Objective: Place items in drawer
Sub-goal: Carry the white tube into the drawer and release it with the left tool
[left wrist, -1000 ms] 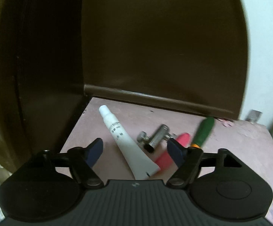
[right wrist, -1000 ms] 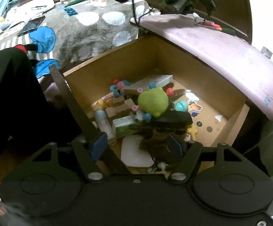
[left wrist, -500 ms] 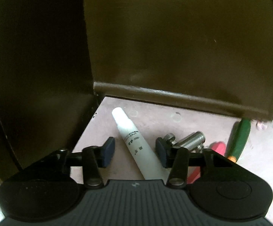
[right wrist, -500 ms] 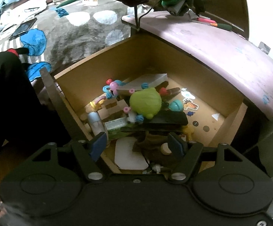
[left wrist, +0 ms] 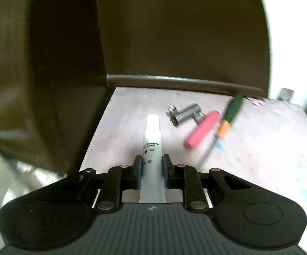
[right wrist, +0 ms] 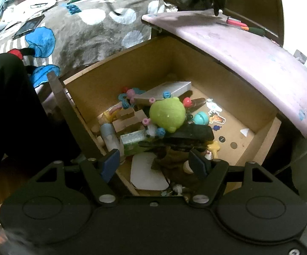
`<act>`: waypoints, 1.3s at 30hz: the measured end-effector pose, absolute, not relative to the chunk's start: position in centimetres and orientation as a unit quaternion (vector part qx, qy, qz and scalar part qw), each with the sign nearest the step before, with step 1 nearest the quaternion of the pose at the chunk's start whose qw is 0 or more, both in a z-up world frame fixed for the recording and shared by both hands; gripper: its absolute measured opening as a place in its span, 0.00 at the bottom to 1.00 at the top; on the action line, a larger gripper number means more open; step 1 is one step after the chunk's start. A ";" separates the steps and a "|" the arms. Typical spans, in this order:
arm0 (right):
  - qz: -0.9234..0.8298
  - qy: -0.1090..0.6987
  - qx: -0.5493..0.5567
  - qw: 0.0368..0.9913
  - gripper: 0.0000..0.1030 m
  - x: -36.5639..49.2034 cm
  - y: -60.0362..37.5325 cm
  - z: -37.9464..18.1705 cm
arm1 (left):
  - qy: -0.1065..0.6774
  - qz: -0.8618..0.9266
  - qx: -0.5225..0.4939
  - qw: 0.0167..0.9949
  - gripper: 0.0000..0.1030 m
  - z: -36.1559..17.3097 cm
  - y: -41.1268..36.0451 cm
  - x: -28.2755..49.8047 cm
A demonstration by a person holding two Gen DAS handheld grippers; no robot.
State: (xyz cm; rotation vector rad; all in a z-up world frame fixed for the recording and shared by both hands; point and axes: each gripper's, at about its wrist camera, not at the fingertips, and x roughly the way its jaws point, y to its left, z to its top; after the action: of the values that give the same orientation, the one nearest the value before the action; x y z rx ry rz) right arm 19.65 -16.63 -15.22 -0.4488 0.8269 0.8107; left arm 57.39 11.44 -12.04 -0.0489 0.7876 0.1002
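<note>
1. The white tube (left wrist: 152,140) stands in the lower middle of the left wrist view, its cap pointing toward the top of the frame and its flat tail running down under the tool body.
2. The left gripper (left wrist: 152,171) is clamped on the white tube, one blue pad pressed against each side of it.
3. Behind the tube, the pink tabletop (left wrist: 259,148) fills the right half of the frame. On it, right of centre, lie a metal fitting (left wrist: 184,114), a pink handle (left wrist: 202,132) just beside it, and a green-handled screwdriver (left wrist: 229,114) blurred at an angle.
4. A dark brown panel (left wrist: 174,31) rises across the top of that frame.
5. In the right wrist view the open drawer (right wrist: 94,89) occupies the centre, packed with small things: a green frog toy (right wrist: 167,114), a white box (right wrist: 170,88), wooden blocks (right wrist: 130,119) and beads.
6. The right gripper (right wrist: 154,164) hangs at the bottom of the frame over the drawer's near edge, fingers spread wide and holding nothing.
7. A grey patterned blanket (right wrist: 85,27) covers the upper left.
</note>
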 end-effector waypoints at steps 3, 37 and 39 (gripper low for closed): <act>0.377 0.394 -0.216 0.810 0.70 19.6 -16.3 -15.7 | 0.384 0.034 -0.024 0.923 0.17 -10.8 11.0 53.2; 0.233 0.399 -0.221 0.859 0.69 15.8 -16.7 -15.2 | 0.418 -0.126 -0.021 0.900 0.17 -14.8 -0.2 22.0; 0.230 0.399 -0.221 0.859 0.69 15.8 -16.7 -15.3 | 0.423 -0.125 -0.021 0.897 0.17 -15.3 -0.4 21.8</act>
State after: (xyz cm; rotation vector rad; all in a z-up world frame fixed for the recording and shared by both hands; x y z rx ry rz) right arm 15.83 -16.70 -15.26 -0.4630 0.8384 0.4839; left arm 21.81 -0.41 -15.32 -0.0433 0.8768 -0.2591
